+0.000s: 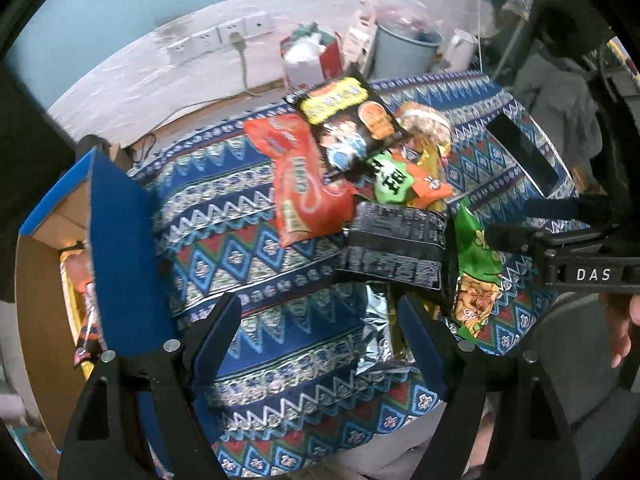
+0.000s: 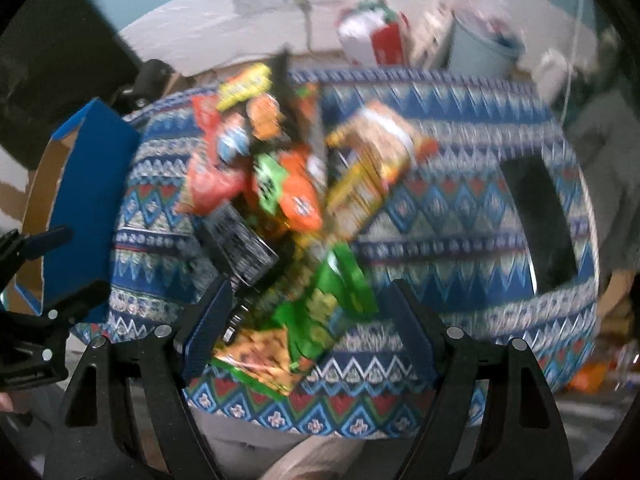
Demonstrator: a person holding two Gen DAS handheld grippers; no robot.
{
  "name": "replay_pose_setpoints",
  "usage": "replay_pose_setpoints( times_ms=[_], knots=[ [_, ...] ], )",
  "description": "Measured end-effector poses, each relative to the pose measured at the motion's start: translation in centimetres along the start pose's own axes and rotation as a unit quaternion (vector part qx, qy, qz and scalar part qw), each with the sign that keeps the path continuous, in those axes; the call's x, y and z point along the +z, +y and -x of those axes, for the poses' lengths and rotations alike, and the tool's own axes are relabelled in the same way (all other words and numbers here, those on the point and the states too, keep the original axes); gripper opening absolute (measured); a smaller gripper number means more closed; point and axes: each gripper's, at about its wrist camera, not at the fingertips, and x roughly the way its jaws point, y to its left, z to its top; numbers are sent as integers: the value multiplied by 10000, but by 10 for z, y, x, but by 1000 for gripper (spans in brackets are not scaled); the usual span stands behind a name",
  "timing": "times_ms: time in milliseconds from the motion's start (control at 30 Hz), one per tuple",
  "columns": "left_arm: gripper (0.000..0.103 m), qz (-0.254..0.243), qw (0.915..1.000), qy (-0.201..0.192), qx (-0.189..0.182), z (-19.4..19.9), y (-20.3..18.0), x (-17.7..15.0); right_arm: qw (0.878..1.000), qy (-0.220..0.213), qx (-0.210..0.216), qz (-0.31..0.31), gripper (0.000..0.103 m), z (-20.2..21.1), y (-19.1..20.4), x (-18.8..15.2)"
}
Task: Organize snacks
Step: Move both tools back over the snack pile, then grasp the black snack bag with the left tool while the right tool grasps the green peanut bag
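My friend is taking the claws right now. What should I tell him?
Left claw: open, holding nothing, over the patterned tablecloth.
Right claw: open, around the green snack bag, not gripping; the view is blurred.
Snacks: the pile sits mid-table: red bag, black bag, others.
Done: some packets already lie in the blue cardboard box at the left.
Left: probably grab the green bag, then move the rest into the box.

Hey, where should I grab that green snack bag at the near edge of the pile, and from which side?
Probably the green snack bag by its near bottom seam, coming in from the table's near edge. It lies flat with that end pointing toward the open right hand-held gripper, clear of the black packet beside it.
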Motion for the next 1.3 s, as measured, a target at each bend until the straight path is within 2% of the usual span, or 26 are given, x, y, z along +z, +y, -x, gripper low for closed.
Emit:
replay_pose_setpoints(
  times_ms=[233, 500, 567, 733, 867, 1033, 1100, 1233, 1300],
  knots=[
    [82, -129, 9996, 230, -115, -21, -14, 8, 9972, 492, 108, -550, 79, -32, -24, -15],
    [82, -160, 9989, 425, -97, -37, -18, 11, 9939, 943, 163, -557, 79, -71, -19, -20],
    [82, -129, 9987, 463, -149, -41, -19, 13, 9958, 865, 27, -293, 79, -71, -14, -18],
    [87, -39, 9977, 574, -357, -50, -25, 18, 9952, 666, -624, 358, 65, -64, -7, -15],
    [87, -12, 9966, 654, -501, -58, -35, 24, 9928, 613, -944, 413, 65, -61, -22, -11],
    [87, -33, 9953, 739, -618, -68, -46, 33, 9910, 549, -1216, 87, 65, -56, -56, -5],
    [87, -27, 9949, 781, -642, -73, -50, 36, 9914, 557, -1173, -171, 65, -56, -72, -1],
    [88, -28, 9941, 868, -656, -84, -56, 42, 9942, 438, -446, -877, 65, -45, -99, 5],
    [91, -45, 9940, 906, -618, -93, -59, 46, 9950, 345, -269, -896, 71, -35, -104, 6]
  ],
)
